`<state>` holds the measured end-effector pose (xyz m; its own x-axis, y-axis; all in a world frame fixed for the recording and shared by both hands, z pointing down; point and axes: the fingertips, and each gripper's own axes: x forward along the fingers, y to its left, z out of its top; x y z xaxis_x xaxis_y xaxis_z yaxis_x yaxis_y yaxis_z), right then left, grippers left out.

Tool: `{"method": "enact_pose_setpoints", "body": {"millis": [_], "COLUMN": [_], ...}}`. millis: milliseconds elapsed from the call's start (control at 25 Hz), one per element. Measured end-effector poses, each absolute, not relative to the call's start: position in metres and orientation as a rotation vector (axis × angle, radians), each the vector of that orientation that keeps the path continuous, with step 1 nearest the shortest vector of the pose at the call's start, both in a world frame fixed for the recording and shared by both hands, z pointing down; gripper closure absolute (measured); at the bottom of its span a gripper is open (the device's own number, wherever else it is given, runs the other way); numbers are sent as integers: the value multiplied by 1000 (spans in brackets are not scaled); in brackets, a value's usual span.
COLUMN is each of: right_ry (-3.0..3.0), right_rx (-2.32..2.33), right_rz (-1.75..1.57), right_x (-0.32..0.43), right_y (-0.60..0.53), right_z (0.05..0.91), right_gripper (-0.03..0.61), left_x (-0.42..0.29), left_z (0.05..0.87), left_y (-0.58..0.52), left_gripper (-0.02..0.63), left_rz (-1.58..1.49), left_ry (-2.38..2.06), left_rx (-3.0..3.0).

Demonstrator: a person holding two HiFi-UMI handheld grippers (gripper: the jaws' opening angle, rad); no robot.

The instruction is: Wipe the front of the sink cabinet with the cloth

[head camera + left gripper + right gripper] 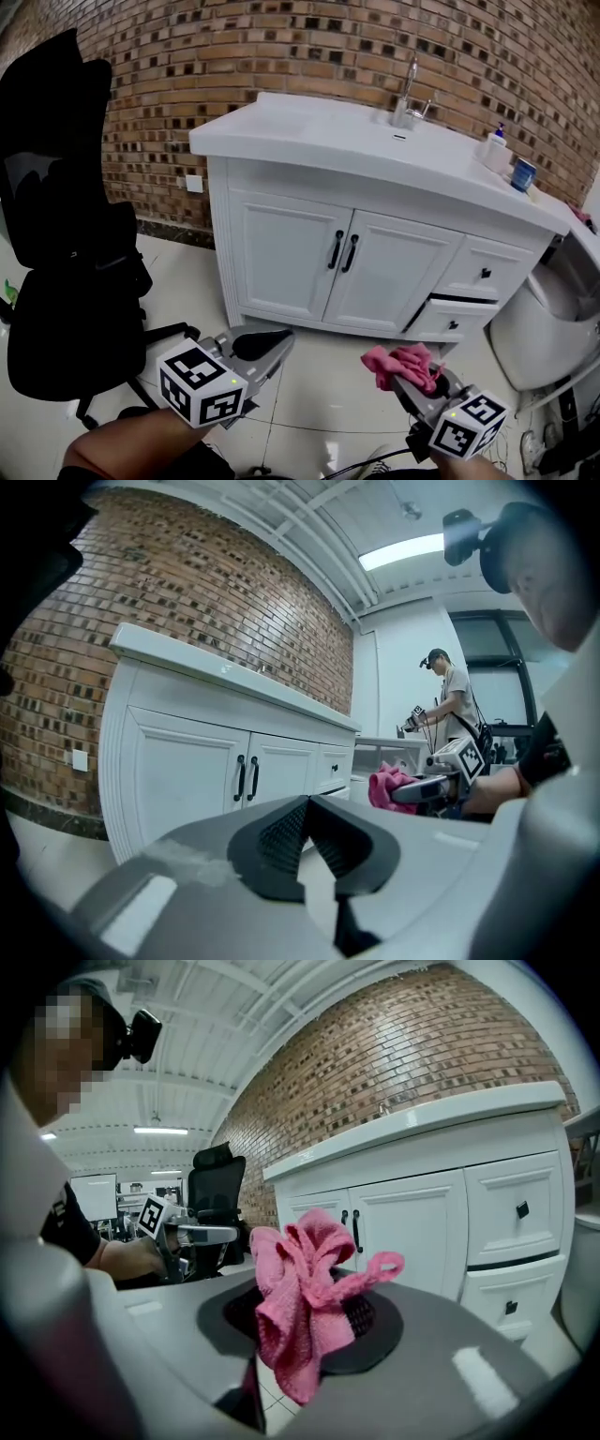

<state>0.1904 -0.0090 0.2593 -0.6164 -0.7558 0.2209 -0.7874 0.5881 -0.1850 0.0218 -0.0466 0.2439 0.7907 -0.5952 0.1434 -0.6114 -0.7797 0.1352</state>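
The white sink cabinet [375, 253] stands against the brick wall, with two doors with black handles [343, 251] and two drawers at its right. My right gripper [424, 380] is low over the floor in front of it, shut on a bunched pink cloth [401, 363], which fills the jaws in the right gripper view [305, 1302]. My left gripper [274, 349] hovers to the left, its jaws together with nothing between them. Both grippers are well short of the cabinet front [202, 780].
A black office chair [70, 272] stands at the left, close to my left gripper. A toilet [548, 314] sits right of the cabinet. A tap [408, 98], a bottle [494, 150] and a blue cup [522, 173] stand on the counter. The lower drawer [448, 323] is slightly ajar. Another person [452, 705] stands far off.
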Motion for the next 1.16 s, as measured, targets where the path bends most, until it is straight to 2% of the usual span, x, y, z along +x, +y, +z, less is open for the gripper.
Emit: {"method": "enact_pose_setpoints", "body": {"millis": [1160], "right_ry": [-2691], "right_rx": [1283], "right_rz": [402], "right_x": [178], "right_y": [-6], "right_z": [260], "right_gripper": [459], "left_x": [17], "left_z": [249], "left_y": [-56], "left_gripper": [609], "left_rz": [153], "left_ry": [-985], "left_rx": [2795]}}
